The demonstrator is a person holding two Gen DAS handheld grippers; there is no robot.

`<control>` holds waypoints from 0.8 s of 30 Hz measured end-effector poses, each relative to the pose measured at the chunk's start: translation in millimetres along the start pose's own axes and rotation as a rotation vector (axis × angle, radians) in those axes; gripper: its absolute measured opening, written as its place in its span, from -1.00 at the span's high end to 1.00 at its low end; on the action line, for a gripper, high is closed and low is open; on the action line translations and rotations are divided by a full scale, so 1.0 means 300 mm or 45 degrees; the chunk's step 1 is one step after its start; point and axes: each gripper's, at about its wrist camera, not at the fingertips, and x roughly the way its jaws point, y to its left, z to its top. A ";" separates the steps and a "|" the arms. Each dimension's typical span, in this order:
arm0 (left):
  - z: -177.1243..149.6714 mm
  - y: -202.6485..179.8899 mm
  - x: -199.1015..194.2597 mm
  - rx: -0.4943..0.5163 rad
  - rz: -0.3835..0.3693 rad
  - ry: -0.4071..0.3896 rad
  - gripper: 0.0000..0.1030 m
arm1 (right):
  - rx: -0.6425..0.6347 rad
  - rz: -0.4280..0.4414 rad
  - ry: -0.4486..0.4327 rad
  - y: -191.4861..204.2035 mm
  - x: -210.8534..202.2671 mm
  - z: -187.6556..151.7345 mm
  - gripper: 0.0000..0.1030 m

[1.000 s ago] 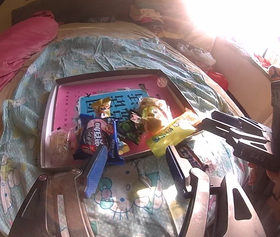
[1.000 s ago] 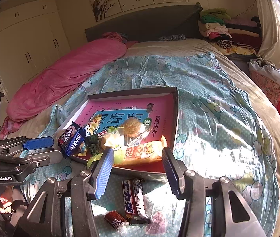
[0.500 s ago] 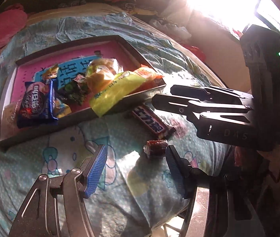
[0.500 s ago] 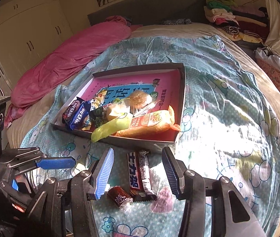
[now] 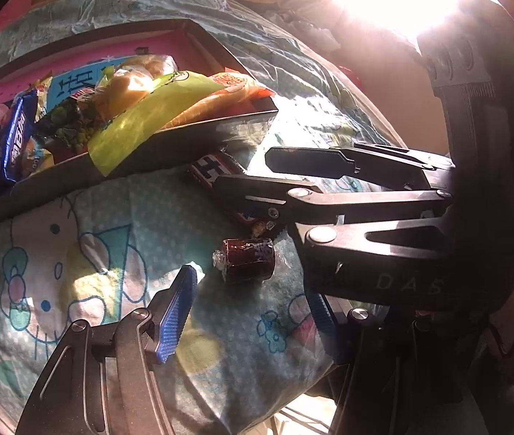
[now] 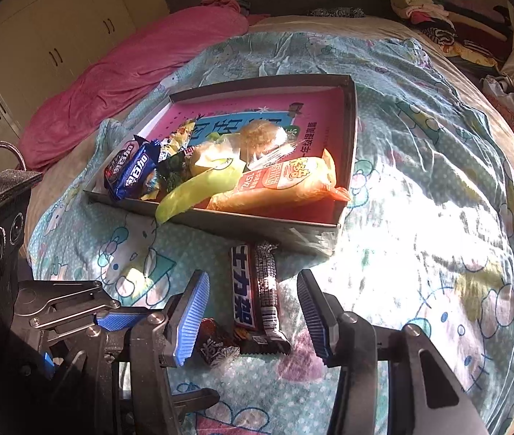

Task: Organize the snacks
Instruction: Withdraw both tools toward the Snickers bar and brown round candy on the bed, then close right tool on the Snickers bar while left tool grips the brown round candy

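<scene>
Snacks fill the tray (image 6: 347, 145) at frame centre, while a chocolate bar (image 6: 257, 290) and wrapped candy (image 5: 248, 259) lie on the bedspread (image 6: 420, 217) between the empty, parted right tool (image 6: 253, 311) and left tool (image 5: 249, 311).

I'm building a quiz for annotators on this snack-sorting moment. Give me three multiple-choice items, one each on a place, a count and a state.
1. Where does the chocolate bar lie?
A. in the tray
B. on the bedspread beside the tray
C. on the pink blanket

2. How many snacks lie on the bedspread outside the tray?
A. two
B. four
C. none

3. How is the right gripper?
A. shut on the bar
B. shut and empty
C. open, astride the bar

Key: 1 B, the bar lies just in front of the tray's near wall. 2 A, only the bar and a small brown candy. 3 C, gaps show between both pads and the bar.
</scene>
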 end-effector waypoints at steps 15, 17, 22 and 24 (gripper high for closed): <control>0.027 0.040 0.052 -0.065 -0.034 0.013 0.25 | -0.112 -0.063 0.101 0.034 0.096 0.004 0.41; 0.024 0.041 0.047 -0.056 -0.034 0.015 0.26 | -0.110 -0.064 0.090 0.035 0.086 0.003 0.42; 0.009 0.057 0.006 -0.049 -0.012 0.006 0.28 | -0.069 0.017 0.014 0.029 0.020 0.000 0.42; 0.003 0.075 -0.021 -0.060 -0.007 -0.006 0.28 | -0.051 0.057 -0.019 0.028 -0.007 0.001 0.42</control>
